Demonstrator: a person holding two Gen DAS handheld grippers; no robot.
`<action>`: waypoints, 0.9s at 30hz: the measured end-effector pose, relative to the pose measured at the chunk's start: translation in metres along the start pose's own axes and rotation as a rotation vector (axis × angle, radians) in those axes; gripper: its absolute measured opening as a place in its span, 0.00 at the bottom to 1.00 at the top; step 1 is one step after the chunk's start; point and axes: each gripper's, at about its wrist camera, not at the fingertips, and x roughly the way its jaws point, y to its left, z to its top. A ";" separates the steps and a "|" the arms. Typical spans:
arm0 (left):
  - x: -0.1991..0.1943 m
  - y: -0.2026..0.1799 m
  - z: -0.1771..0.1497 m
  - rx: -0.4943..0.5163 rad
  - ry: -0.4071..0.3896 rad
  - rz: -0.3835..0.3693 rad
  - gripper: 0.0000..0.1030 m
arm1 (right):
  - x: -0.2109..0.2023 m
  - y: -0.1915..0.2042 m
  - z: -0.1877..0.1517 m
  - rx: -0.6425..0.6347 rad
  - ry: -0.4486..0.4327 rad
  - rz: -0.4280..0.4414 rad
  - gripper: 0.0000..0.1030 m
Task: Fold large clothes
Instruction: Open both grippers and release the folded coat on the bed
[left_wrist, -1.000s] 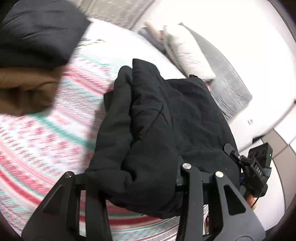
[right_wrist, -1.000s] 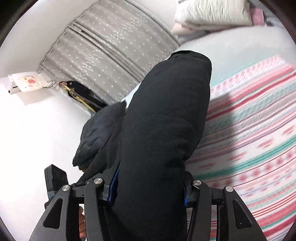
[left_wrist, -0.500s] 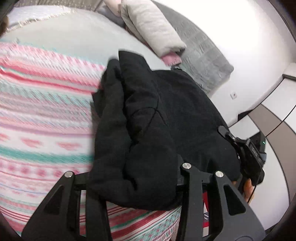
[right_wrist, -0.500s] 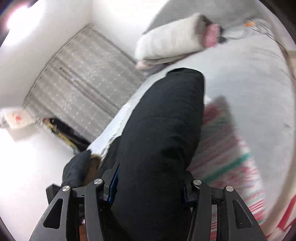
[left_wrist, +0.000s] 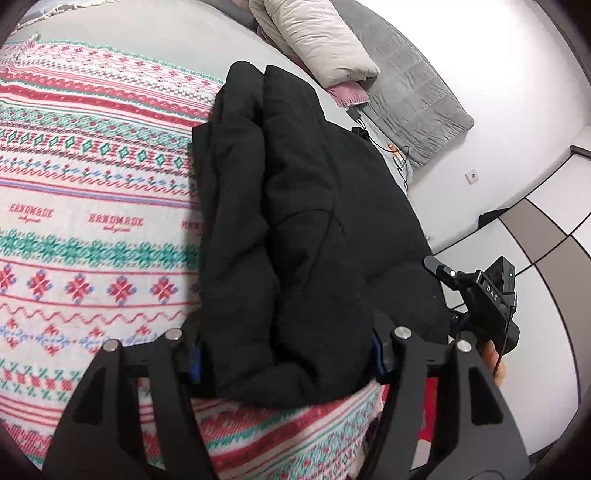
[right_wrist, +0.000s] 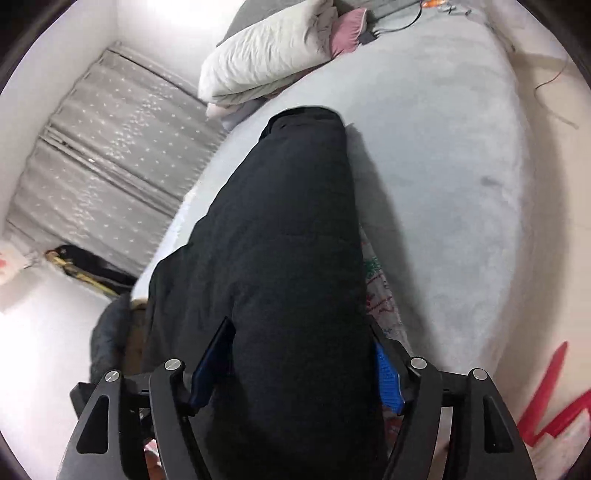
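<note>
A folded black padded garment (left_wrist: 303, 221) lies lengthwise on the patterned red, green and white blanket (left_wrist: 92, 221). My left gripper (left_wrist: 286, 360) straddles its near end. The jaws are opening, and the blue pads (left_wrist: 195, 360) stand at the fabric's sides. My right gripper (right_wrist: 295, 373) straddles the other end of the same garment (right_wrist: 288, 240). Its jaws are opening too, and the blue pads (right_wrist: 386, 376) show clear of the cloth. In the left wrist view the other gripper's black body (left_wrist: 487, 302) sits at the garment's right edge.
A folded white duvet (left_wrist: 317, 40) and a grey quilt (left_wrist: 413, 96) lie at the bed's far end, with cables (left_wrist: 395, 151) nearby. A grey curtain (right_wrist: 103, 158) hangs beyond the pale sheet (right_wrist: 443, 184). Dark and brown clothes (right_wrist: 110, 332) are piled at the left.
Both views have swung towards the duvet end of the bed, with the garment carried along and lowered onto the blanket. Both pairs of jaws stand wider, and the blue pads now show.
</note>
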 end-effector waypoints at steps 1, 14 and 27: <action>-0.005 0.003 -0.001 -0.005 0.006 -0.007 0.63 | -0.008 -0.002 -0.001 -0.005 -0.016 -0.028 0.69; -0.064 -0.040 -0.037 0.180 -0.010 0.167 0.63 | -0.067 0.103 -0.053 -0.215 -0.135 -0.256 0.69; -0.157 -0.063 -0.084 0.469 -0.118 0.447 0.66 | -0.104 0.200 -0.172 -0.348 -0.243 -0.298 0.78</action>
